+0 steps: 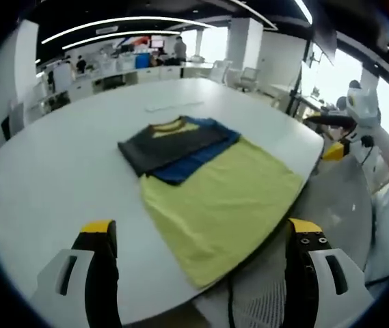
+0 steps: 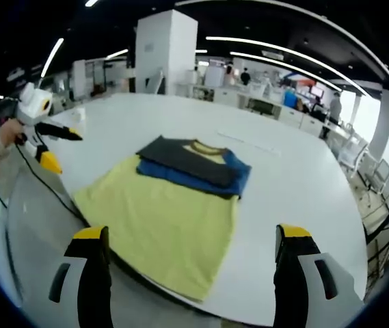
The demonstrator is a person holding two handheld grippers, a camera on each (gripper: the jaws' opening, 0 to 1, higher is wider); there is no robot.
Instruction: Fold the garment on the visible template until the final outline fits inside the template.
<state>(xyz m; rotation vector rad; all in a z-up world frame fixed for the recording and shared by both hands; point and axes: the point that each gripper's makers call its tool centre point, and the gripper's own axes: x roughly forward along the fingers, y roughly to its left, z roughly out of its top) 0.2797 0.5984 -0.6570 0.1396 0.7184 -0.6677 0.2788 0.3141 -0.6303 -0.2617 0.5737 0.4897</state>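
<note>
Tongs of the left hand (image 1: 201, 239) rise from the bottom of the left gripper view with jaws spread wide and nothing between them. Ahead lies a large white counter (image 1: 50, 171), and on it a yellow shirt (image 1: 225, 205) spread flat, its lower hem reaching the near edge of the counter. The shirt's upper part is folded over: a dark grey sleeve (image 1: 167, 145) lies across a blue sleeve (image 1: 194, 158), with the yellow collar just showing beyond them. At the right of this view, off the counter, the other tongs (image 1: 338, 123) are held in a person's hand, with a white body and yellow tip; how far they are open cannot be told here. Desks, chairs and people stand far behind in an office.

Right gripper view: the right tongs (image 2: 191, 249) also stand wide open and empty. The yellow shirt (image 2: 160, 219) lies on the counter (image 2: 297, 178) straight ahead, grey sleeve (image 2: 187, 162) over blue sleeve (image 2: 232, 179). The left tongs (image 2: 61, 133) appear at the left, held in a hand off the counter, well apart from the shirt.
</note>
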